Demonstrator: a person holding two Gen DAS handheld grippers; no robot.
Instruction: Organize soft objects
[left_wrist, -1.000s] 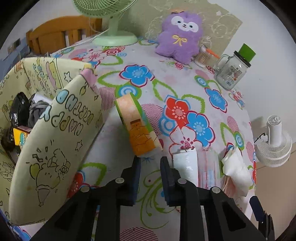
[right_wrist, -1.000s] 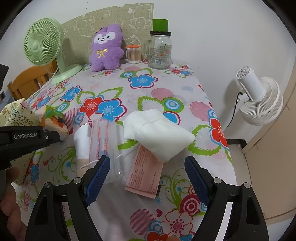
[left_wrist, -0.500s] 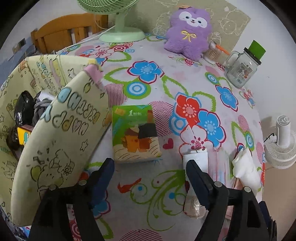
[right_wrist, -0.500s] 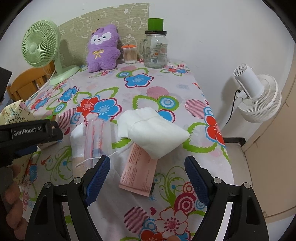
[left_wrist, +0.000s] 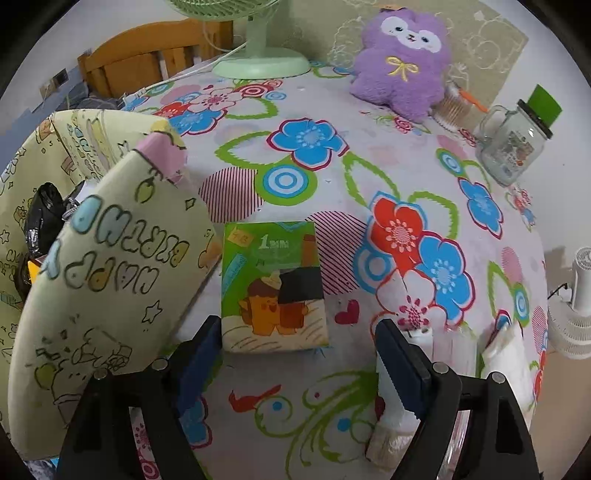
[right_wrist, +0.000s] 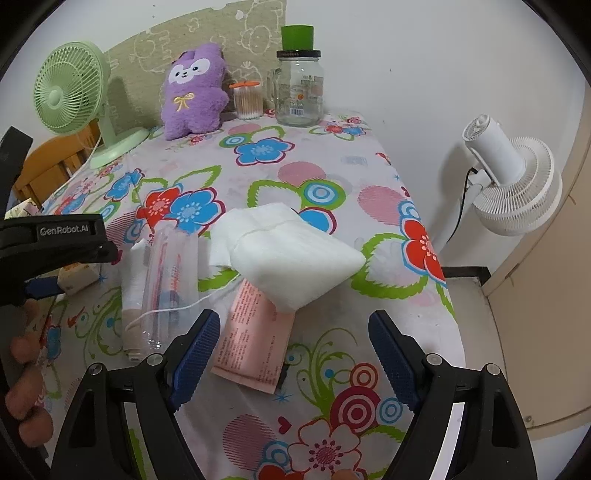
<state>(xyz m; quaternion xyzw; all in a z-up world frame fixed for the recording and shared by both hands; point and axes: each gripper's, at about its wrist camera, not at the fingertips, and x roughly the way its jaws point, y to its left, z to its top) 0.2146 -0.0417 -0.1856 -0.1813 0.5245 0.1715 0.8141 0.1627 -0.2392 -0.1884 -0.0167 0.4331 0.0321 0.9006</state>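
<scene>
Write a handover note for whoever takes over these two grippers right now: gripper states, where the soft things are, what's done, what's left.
Left gripper: jaws have just opened, nothing held; the green tissue pack lies flat on the tablecloth between its fingertips, beside the yellow fabric bag.
Right gripper: open, empty, above the pink packet.
White cloth bundle and clear tube pack lie on the table.
Done: some items sit in the bag.
Left: everything on the table.

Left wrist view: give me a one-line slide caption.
Open left gripper above a green tissue pack lying flat on the floral tablecloth, beside the yellow fabric bag.
</scene>
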